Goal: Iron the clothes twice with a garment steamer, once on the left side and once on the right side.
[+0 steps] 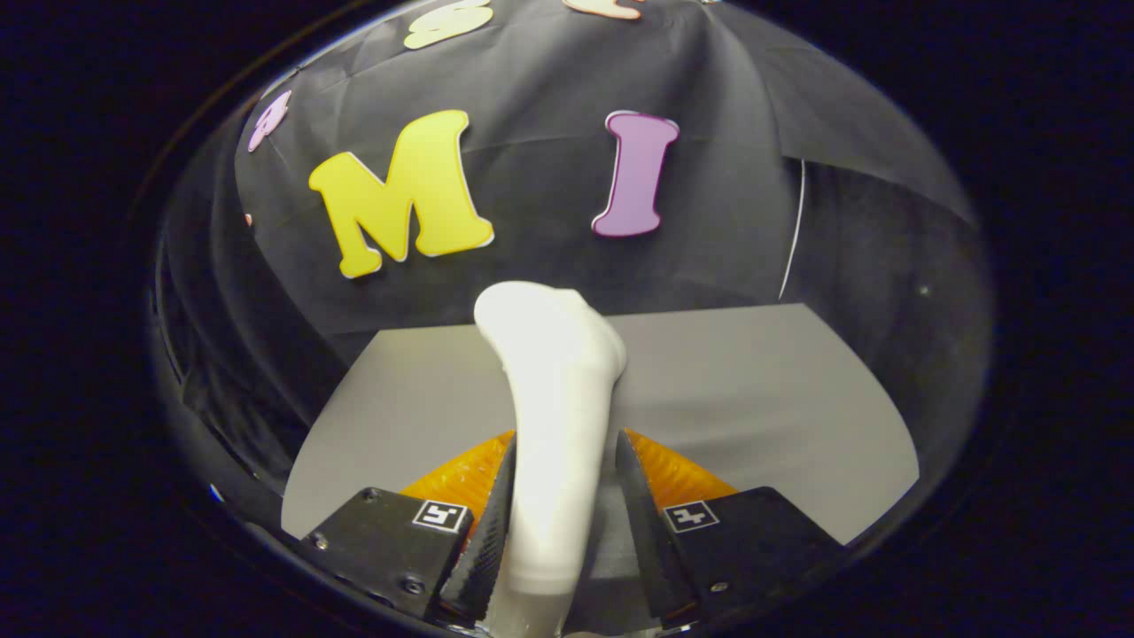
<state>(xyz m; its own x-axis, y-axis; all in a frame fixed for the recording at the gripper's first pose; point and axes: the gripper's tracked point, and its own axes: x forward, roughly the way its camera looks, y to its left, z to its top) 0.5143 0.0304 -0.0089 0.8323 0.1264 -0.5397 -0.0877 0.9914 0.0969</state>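
I see the white steamer (554, 416) standing up between my fingers (478, 523), its rounded head leaning past their tips; both fingers look pressed against its handle. Beyond lies the bare grey surface (753, 399); behind it hangs black cloth (532, 266).

My gripper (563, 452) points forward and level, its two fingers (483, 532) drawn in close, the left one pressing, the right one just off.
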